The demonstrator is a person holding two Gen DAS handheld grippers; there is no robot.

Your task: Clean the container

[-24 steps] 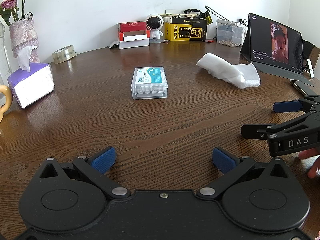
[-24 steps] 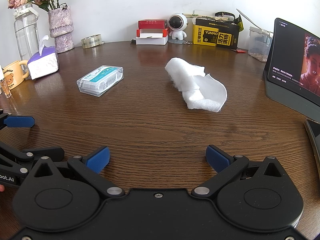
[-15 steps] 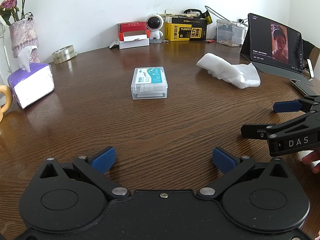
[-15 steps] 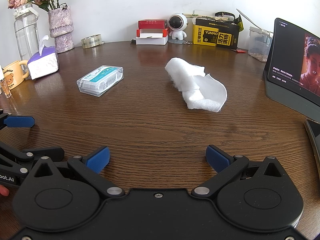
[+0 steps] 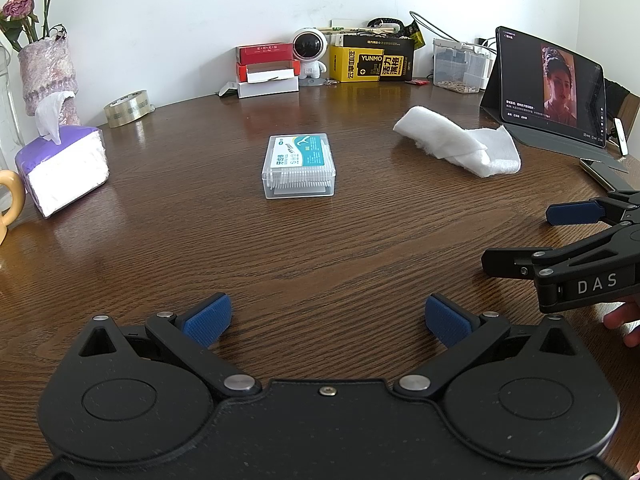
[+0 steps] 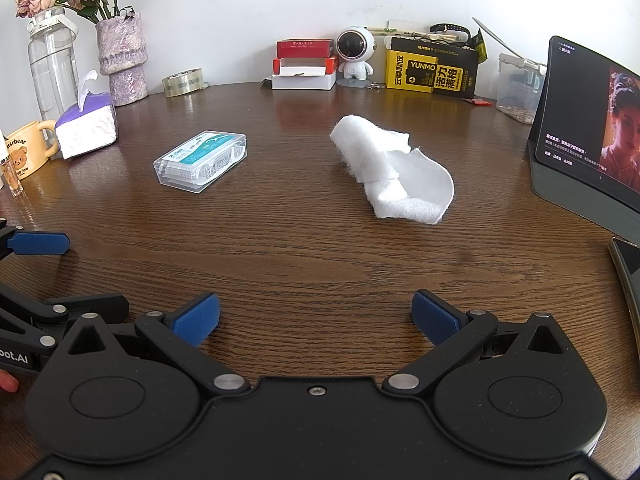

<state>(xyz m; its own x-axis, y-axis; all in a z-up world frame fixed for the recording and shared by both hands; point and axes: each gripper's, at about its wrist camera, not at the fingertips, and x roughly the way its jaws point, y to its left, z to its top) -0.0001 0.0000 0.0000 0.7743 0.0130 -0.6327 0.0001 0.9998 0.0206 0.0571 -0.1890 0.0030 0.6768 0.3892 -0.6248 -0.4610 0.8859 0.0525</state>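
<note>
A small clear plastic container with a teal label lies flat on the brown wooden table; it also shows in the right wrist view. A crumpled white cloth lies to its right, seen also in the right wrist view. My left gripper is open and empty, well short of the container. My right gripper is open and empty, well short of the cloth. Each gripper shows at the edge of the other's view.
A purple tissue box, tape roll, vase, water bottle and yellow mug stand at the left. Boxes and a toy astronaut line the back. A tablet stands at the right.
</note>
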